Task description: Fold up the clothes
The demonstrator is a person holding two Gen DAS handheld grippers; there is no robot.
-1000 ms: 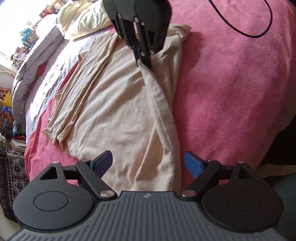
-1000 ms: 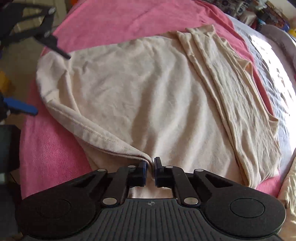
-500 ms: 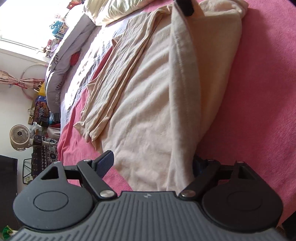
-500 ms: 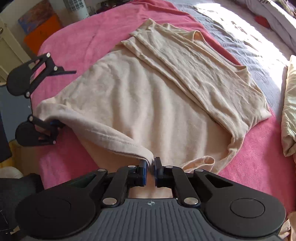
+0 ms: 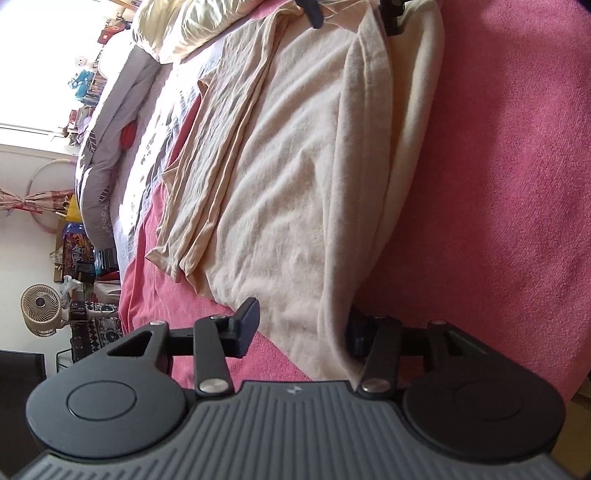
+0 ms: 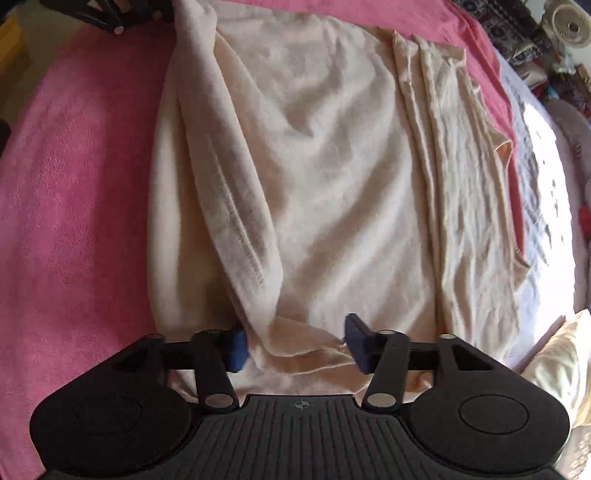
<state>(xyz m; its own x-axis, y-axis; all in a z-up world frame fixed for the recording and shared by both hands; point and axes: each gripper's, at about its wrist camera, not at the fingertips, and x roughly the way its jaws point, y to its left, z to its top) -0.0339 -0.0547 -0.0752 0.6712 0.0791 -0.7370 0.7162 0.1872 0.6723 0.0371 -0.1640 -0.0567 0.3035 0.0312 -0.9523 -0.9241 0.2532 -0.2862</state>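
Note:
A cream garment [image 5: 295, 177] lies spread on a pink blanket [image 5: 498, 184], one side folded in along the far edge. Its near edge is rolled over into a long fold [image 6: 236, 206] running between both grippers. My left gripper [image 5: 301, 328] straddles one end of that fold. Its jaws are closing, with cloth between them, the left pad [image 5: 245, 325] still clear of the cloth and the right one half hidden behind it. My right gripper [image 6: 295, 345] is low over the other end. Its jaws are opening and the crumpled hem [image 6: 306, 350] lies loose between the pads.
A grey-white sheet [image 5: 155, 140] and a cream pillow [image 5: 173, 26] lie beyond the garment. A small fan [image 5: 40, 308] and clutter stand on the floor past the bed's edge. The left gripper [image 6: 122, 14] shows at the top left of the right wrist view.
My right gripper was shut on the hem and now stands apart from it, having sunk toward the bed. My left gripper came down onto the fold's end and its jaws have narrowed.

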